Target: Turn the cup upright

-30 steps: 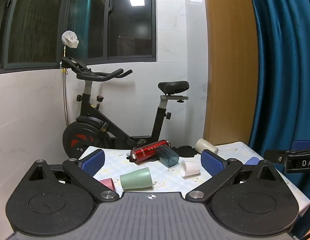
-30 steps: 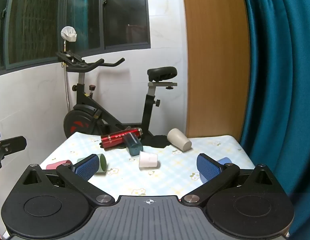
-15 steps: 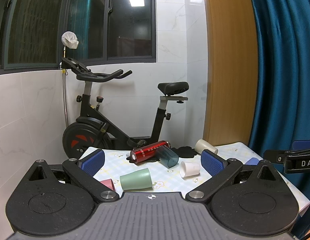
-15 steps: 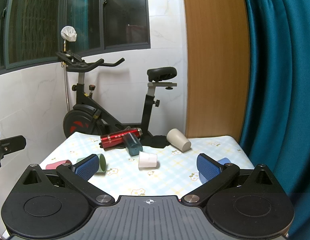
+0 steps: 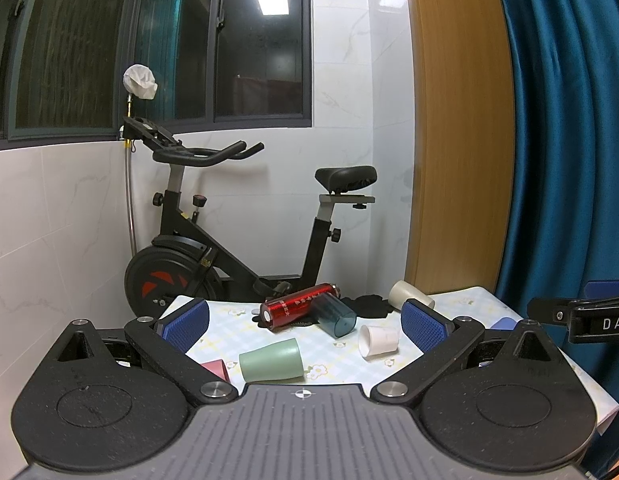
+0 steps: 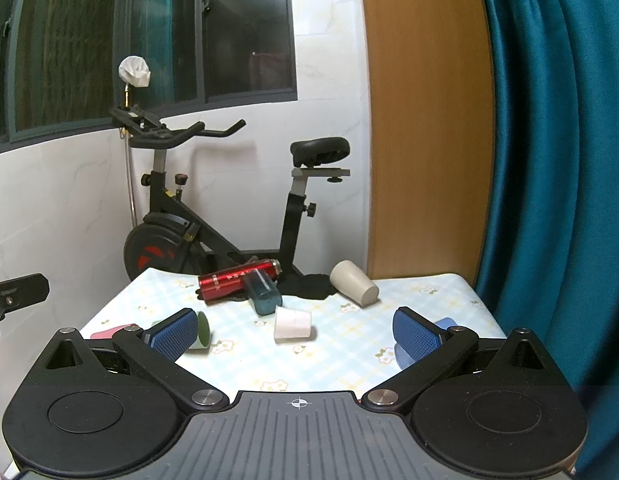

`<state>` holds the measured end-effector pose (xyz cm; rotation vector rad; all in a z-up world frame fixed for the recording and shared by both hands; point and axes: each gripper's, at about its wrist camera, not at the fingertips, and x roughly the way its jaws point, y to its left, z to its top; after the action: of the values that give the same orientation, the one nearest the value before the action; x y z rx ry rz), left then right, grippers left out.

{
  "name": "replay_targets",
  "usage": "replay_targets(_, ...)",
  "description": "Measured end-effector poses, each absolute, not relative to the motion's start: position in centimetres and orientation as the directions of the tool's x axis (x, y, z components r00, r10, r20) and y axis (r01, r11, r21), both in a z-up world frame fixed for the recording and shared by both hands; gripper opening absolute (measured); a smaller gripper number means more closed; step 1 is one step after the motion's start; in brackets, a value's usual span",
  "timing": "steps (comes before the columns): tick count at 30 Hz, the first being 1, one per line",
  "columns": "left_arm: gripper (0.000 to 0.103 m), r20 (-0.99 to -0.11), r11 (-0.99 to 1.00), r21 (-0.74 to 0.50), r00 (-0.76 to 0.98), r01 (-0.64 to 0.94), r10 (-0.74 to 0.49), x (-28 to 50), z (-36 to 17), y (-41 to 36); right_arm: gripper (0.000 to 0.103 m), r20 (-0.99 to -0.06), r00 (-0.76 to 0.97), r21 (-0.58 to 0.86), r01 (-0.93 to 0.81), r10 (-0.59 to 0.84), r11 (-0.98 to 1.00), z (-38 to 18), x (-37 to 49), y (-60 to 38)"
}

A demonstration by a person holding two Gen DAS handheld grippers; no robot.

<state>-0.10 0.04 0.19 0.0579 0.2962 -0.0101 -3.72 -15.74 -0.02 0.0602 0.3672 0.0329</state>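
Several cups lie on their sides on a checked tablecloth (image 5: 341, 360): a green cup (image 5: 271, 361), a small white cup (image 5: 379, 340), a teal see-through cup (image 5: 335, 314), a beige cup (image 5: 407, 294), a pink cup (image 5: 215, 368) and a blue cup (image 6: 443, 326). My left gripper (image 5: 303, 324) is open and empty, above the near table edge behind the green cup. My right gripper (image 6: 295, 330) is open and empty, facing the white cup (image 6: 292, 323); the green cup (image 6: 199, 330) is partly hidden by its left finger.
A red metal bottle (image 5: 299, 310) lies beside the teal cup, near a black cloth (image 5: 371, 306). An exercise bike (image 5: 213, 240) stands behind the table by the tiled wall. A blue curtain (image 5: 569, 140) hangs on the right.
The right wrist view has tilted down and moved slightly closer to the table. The left gripper has hardly moved. The cups are where they were.
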Motion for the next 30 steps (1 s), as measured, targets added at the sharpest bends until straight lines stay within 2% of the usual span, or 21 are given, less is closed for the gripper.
replay_targets(30, 0.103, -0.284, 0.998, 0.052, 0.959, 0.018, -0.003, -0.13, 0.69, -0.13, 0.103, -0.337, 0.941, 0.08, -0.008, 0.035, 0.997, -0.29, -3.94, -15.93)
